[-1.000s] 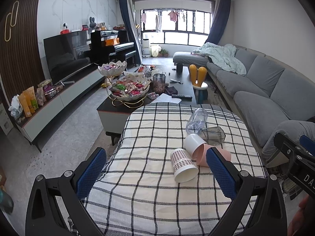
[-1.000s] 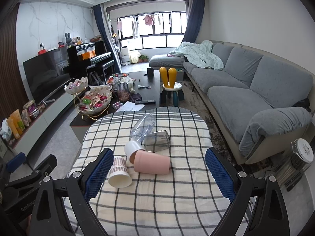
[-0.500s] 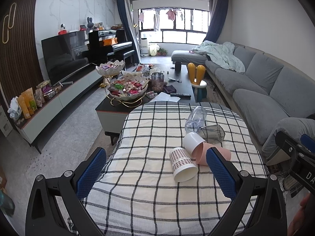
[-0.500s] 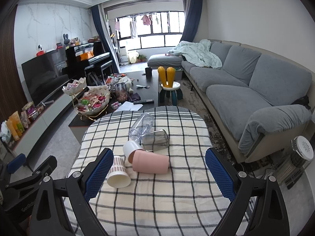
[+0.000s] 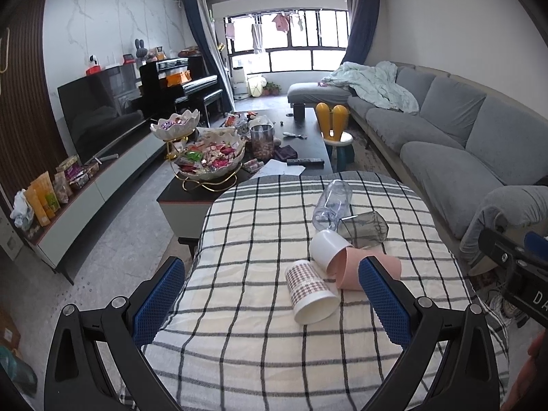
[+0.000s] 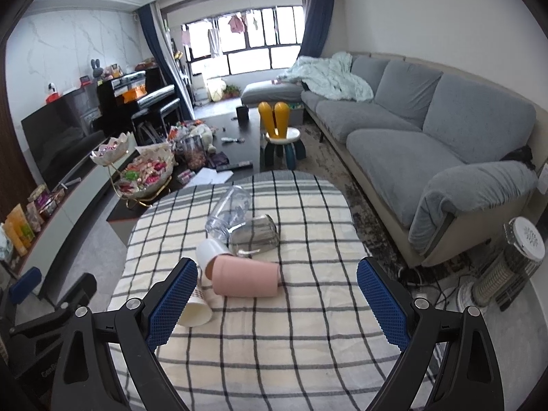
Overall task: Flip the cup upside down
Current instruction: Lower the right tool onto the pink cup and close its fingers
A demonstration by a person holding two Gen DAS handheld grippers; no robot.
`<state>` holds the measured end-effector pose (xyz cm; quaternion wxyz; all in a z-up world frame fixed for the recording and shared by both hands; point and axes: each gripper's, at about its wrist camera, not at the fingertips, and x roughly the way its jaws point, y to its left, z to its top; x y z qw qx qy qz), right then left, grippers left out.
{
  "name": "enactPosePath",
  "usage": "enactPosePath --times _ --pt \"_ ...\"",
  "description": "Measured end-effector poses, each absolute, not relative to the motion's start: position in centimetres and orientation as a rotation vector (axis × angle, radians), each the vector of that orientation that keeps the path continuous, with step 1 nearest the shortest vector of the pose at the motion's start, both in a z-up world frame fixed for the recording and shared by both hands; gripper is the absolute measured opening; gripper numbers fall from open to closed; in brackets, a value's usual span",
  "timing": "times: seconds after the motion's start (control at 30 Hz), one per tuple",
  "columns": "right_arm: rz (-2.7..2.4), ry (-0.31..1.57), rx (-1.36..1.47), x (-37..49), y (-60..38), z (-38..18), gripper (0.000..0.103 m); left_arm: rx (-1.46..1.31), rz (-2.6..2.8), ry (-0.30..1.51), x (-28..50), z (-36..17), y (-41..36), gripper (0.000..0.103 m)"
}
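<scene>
Checked tablecloth (image 6: 274,325): only right view shows pink cup (image 6: 245,279) whole.

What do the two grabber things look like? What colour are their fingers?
Both the left gripper and the right gripper have black angular frames with silver screws. Their fingers wear bumpy blue pads. White lettering marks the black bodies.

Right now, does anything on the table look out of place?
Yes. All five cups lie toppled in a cluster: checked paper cup, white cup, pink cup, clear cup and smoky glass. None stands upright.
</scene>
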<state>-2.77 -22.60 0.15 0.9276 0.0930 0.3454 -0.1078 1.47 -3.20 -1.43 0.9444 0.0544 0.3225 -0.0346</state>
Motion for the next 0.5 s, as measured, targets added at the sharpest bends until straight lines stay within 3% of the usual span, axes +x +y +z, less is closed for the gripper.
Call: enactPosePath --times 0.23,0.5 --pt "-0.292 0.756 0.288 -1.7 -26.4 -1.2 0.095 0.182 -0.210 0.655 4.5 -1.4 -6.7 0.103" --pt "-0.553 0.749 0.538 -2.0 -30.3 -3.0 0.095 0.534 -0.522 0.606 7.7 -2.1 -13.3 0.103"
